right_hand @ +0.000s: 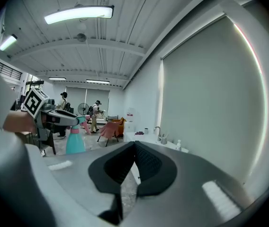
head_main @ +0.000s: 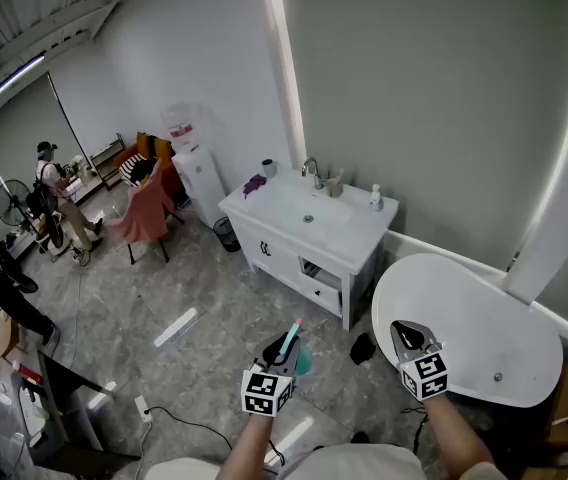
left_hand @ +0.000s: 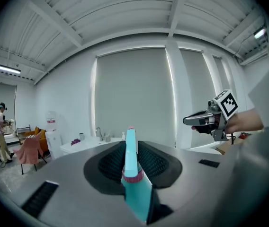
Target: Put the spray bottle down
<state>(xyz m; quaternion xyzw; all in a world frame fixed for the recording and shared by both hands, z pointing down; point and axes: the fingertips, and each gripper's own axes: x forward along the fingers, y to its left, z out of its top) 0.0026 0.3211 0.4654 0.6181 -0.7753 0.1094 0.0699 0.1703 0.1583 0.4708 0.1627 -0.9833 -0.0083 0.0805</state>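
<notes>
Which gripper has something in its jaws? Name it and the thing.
The left gripper: it clamps the teal spray bottle. The right gripper has its jaws shut on nothing.

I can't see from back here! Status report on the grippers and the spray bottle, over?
Left gripper shut on spray bottle, held up, not yet down. Right gripper shut, empty. Sink cabinet ahead, white table right; nothing blocking.

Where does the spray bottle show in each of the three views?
Head view: spray bottle at bottom centre, in the left gripper.
Left gripper view: bottom centre, clamped between the jaws.
Right gripper view: far left, hanging under the left gripper.
Shared landmark: the white sink cabinet.
</notes>
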